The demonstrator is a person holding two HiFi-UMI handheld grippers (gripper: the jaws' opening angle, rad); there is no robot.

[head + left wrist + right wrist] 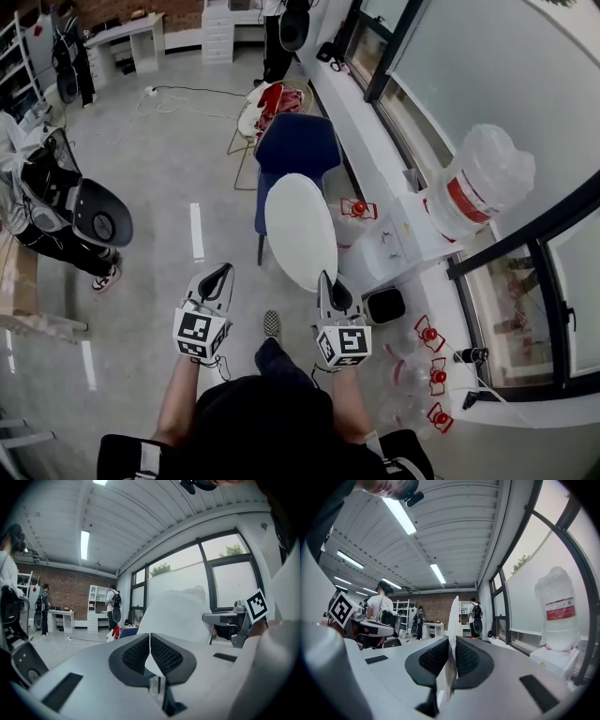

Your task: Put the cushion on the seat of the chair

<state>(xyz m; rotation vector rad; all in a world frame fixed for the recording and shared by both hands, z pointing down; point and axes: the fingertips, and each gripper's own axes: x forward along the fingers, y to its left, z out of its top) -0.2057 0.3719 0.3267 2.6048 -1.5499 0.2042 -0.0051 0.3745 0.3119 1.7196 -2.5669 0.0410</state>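
**A bright workshop room with a brick end wall and a window side**

The grey concrete floor (159, 187) filled the left and middle of the head view, marked with a short white tape strip (196, 232). At the top edge stood a red brick wall (173, 11), with a white desk (127, 37) and a white drawer unit (217, 37) against it. Tall dark-framed windows (572, 281) ran down the right side above a long white ledge (366, 159). In the right gripper view a ribbed white ceiling (454, 527) carried long fluorescent strip lights (399, 515), all lit.
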